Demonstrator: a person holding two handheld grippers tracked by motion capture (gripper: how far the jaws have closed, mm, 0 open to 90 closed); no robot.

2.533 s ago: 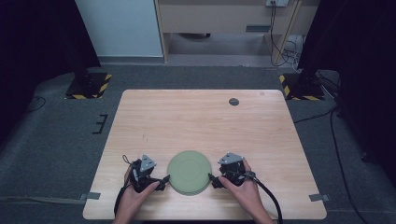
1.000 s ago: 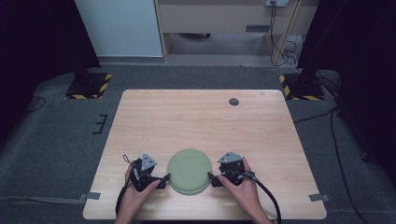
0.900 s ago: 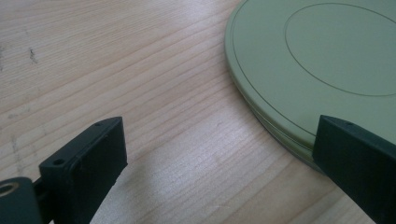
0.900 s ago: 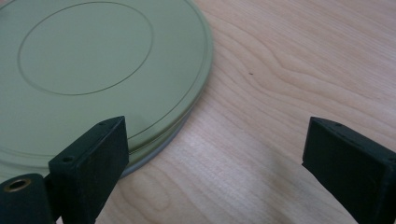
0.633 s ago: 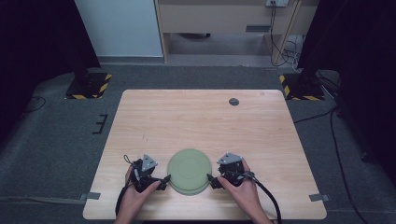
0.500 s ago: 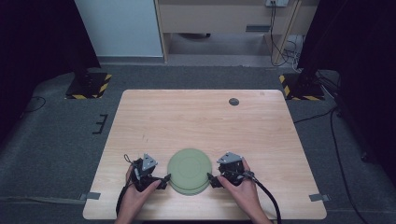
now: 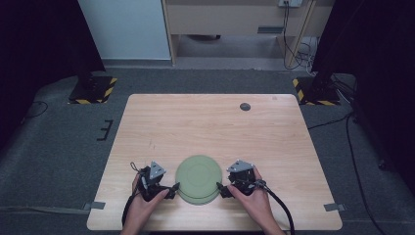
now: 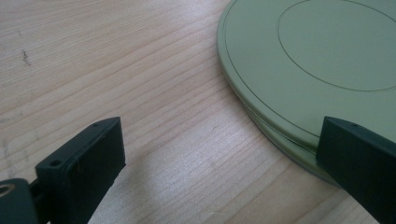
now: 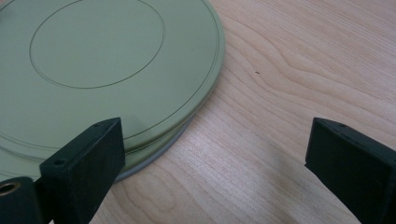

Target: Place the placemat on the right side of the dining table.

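Near edge of the table: a stack of green plates (image 7: 197, 178) lies on the wooden table (image 7: 274, 147), between the two hand-held grippers.

Stack: the left gripper view shows an upper plate (image 8: 317, 65) resting on a lower one whose rim (image 8: 285, 147) peeks out beneath; the right gripper view shows the same offset, with a paler rim (image 9: 163, 151) under the top plate (image 9: 93, 70).

Left gripper (image 7: 169, 188): jaws spread wide, nothing between them; one jaw sits over bare wood, the other just at the plate edge.

Right gripper (image 7: 221, 190): jaws also wide apart and empty, one over the plate rim, the other over the table.

Hands: the left hand (image 7: 144, 205) and right hand (image 7: 254, 203) come in from the bottom and hold the grippers low beside the stack.

Progress: judged early; both grippers are placed at opposite sides of the stack, but no plate is gripped or lifted yet.

Left to do: probably closing on a rim and separating or moving the plates.

Far side: a small dark round object (image 7: 245, 106) lies well apart from the stack.

Hard to make out: whether the stack holds two plates or more; whether either jaw touches a rim; what the dark object is.
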